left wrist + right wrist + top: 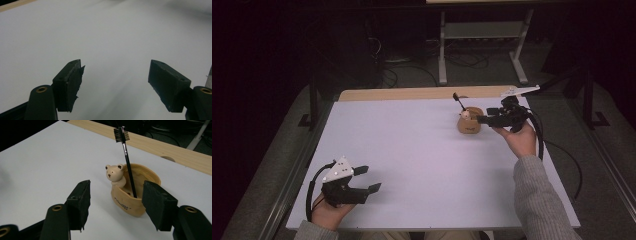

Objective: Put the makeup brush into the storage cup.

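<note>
Brush upright in bear holder

A flat, matte white rectangular table carries the scene, its top plain and unmarked across nearly the whole surface. Along the far edge runs a strip of light bare wood, and a small rounded notch is cut into that strip toward the right. Standing directly on the white top, at the far right and near the wooden strip, is a small tan holder shaped like an open pot with a little bear figure at its rim. A thin black-handled brush with a comb head stands upright inside the holder, leaning slightly.
</note>
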`<action>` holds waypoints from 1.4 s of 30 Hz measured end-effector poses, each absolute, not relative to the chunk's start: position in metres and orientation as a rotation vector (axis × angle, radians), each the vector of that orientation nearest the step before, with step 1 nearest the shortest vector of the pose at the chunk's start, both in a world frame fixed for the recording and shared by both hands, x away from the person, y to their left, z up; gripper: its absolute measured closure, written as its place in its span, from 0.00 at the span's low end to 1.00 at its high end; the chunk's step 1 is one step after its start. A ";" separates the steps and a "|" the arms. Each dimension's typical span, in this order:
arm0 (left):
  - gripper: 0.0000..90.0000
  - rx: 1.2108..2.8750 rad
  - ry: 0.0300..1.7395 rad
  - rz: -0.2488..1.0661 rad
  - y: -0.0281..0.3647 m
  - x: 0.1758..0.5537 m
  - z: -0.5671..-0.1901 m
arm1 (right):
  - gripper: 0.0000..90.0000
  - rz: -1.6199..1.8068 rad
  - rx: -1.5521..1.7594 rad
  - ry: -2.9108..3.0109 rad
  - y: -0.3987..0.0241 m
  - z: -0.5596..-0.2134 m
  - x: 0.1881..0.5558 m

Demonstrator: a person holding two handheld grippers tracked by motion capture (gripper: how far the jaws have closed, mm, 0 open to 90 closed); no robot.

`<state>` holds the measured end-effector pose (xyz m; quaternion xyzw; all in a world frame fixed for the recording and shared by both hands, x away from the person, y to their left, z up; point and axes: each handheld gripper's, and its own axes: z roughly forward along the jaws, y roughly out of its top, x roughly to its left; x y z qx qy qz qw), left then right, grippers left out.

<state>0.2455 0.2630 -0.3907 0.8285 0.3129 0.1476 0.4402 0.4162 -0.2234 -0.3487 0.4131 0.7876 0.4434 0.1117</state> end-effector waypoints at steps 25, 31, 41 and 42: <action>0.29 2.053 0.791 0.369 0.264 0.246 -0.390 | 0.38 1.305 1.146 2.347 -0.216 -0.348 0.399; 0.29 2.054 0.790 0.372 0.265 0.246 -0.390 | 0.37 1.309 1.130 2.354 -0.215 -0.349 0.395; 0.29 2.055 0.792 0.376 0.265 0.247 -0.390 | 0.36 1.318 1.110 2.363 -0.213 -0.351 0.388; 0.29 2.053 0.796 0.374 0.265 0.246 -0.390 | 0.36 1.321 1.112 2.363 -0.212 -0.351 0.387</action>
